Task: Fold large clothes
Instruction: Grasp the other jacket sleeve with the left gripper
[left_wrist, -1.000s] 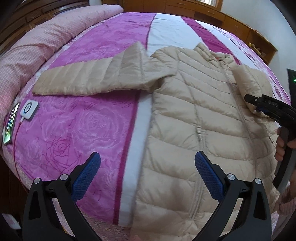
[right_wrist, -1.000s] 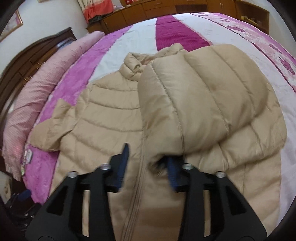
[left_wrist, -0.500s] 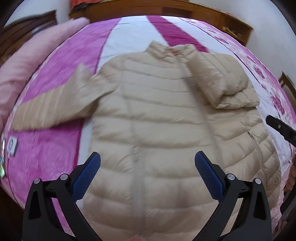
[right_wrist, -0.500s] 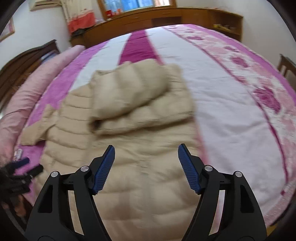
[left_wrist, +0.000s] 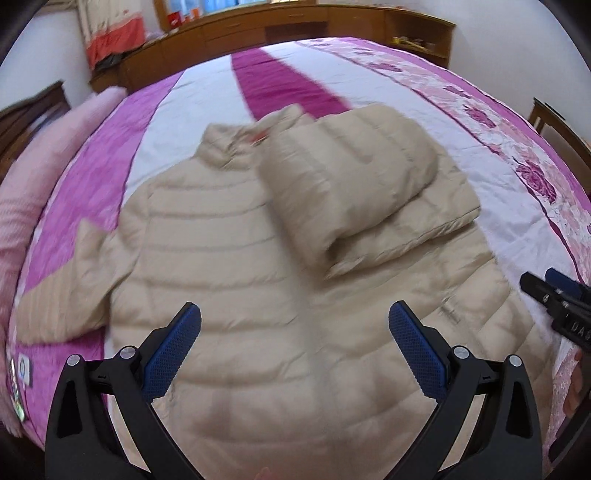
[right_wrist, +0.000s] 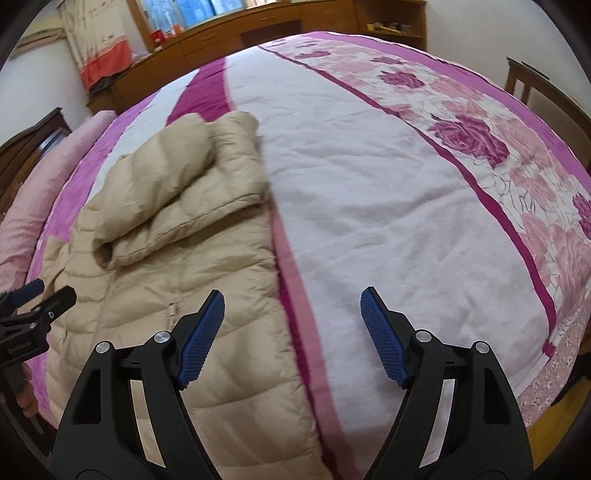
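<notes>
1. The beige puffer jacket (left_wrist: 229, 258) lies face up on the bed quilt (right_wrist: 369, 192), its right sleeve (left_wrist: 351, 184) folded across the chest and its left sleeve (left_wrist: 62, 302) stretched out to the left.
2. Left gripper (left_wrist: 295, 347): jaws apart, holding nothing, above the hem.
3. Right gripper (right_wrist: 291, 336): jaws have just been opening, nothing between them, over the jacket's right edge.
4. Risk: the puffy folded sleeve may spring back; slick fabric may slip from a shallow pinch.
5. No containers in view.
</notes>
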